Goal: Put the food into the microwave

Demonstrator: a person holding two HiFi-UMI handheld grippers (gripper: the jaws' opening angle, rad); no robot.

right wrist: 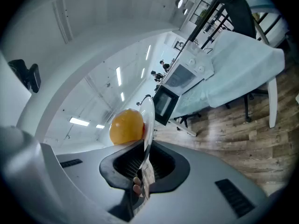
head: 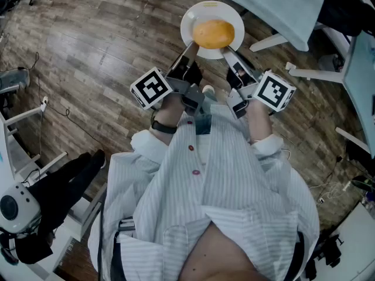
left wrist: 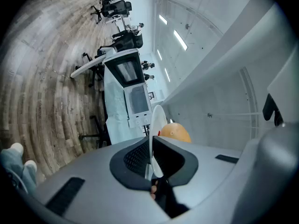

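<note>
A round orange-yellow piece of food point(head: 213, 33) lies on a white plate point(head: 188, 19) held out in front of me over the wooden floor. My left gripper point(head: 188, 52) is shut on the plate's near-left rim and my right gripper point(head: 230, 54) on its near-right rim. The left gripper view has the plate point(left wrist: 157, 120) edge-on between the jaws of the left gripper point(left wrist: 152, 146), the food point(left wrist: 174, 132) just behind. In the right gripper view the right gripper point(right wrist: 145, 148) pinches the plate point(right wrist: 148, 120) beside the food point(right wrist: 126, 126). The white microwave point(right wrist: 189, 70) stands far ahead on a cloth-covered table, a dark-framed door panel point(right wrist: 164, 105) next to it.
A table under a pale cloth point(head: 281, 4) with white legs point(head: 270, 41) stands ahead to the right. Cables point(head: 53, 107) trail over the wooden floor on the left, near a dark object point(head: 58, 198) by my side. Office chairs point(left wrist: 114, 7) stand far off.
</note>
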